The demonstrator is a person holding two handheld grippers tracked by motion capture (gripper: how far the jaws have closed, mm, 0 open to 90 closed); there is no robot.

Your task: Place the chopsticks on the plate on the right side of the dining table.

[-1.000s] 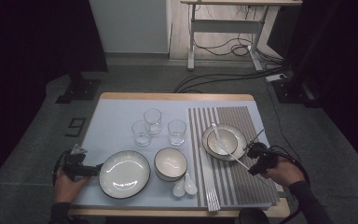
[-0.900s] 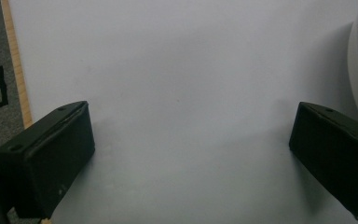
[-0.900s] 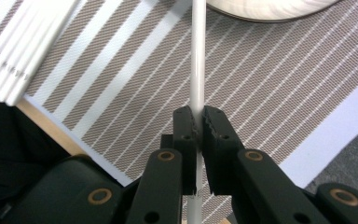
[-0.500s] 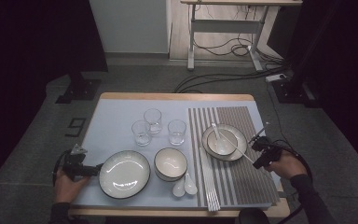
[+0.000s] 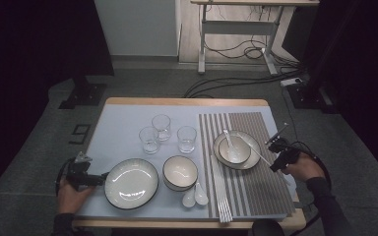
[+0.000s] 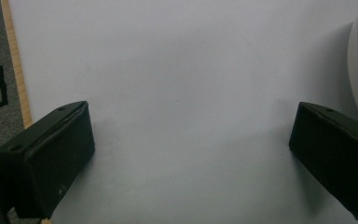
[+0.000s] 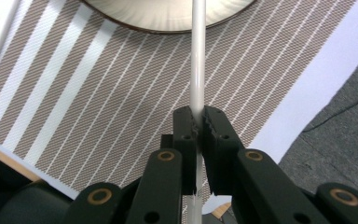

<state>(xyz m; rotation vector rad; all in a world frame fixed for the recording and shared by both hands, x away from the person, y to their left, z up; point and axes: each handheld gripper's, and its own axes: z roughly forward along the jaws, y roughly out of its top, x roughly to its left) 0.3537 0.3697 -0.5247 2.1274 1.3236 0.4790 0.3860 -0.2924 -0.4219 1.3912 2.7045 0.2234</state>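
Chopstick: a thin white chopstick (image 7: 198, 60) is clamped between the jaws of the right gripper (image 7: 198, 122); in the high view it (image 5: 254, 151) runs from the gripper leftward and slightly far, its tip over the plate.
Right gripper: jaws closed tight on the chopstick, seen in the high view (image 5: 281, 151) at the right edge of the striped mat, with the person's right hand (image 5: 302, 167) behind it.
Plate under the chopstick: a dark-rimmed plate (image 5: 251, 162) on the far part of the striped mat, carrying a small bowl (image 5: 234, 150) with a white spoon (image 5: 227, 137) in it; its rim shows at the top of the right gripper view (image 7: 168, 21).
Striped mat: brown and white stripes (image 5: 261, 191) covering the right half of the table.
Near edge of mat: more white chopsticks (image 5: 221, 191) lie along the stripes, left of the gripper.
Middle of table: a dark-rimmed bowl (image 5: 180, 172), with two white spoons (image 5: 195, 196) just near of it.
Glasses: three clear glasses (image 5: 161, 127) stand far of the bowl.
Large plate: a dark-rimmed plate (image 5: 131, 183) at the near left.
Left gripper: jaws wide apart with nothing between them (image 6: 191, 140), resting on the pale blue cover (image 6: 177, 70) just left of the large plate; in the high view (image 5: 96, 179) it sits in the left hand (image 5: 71, 191).
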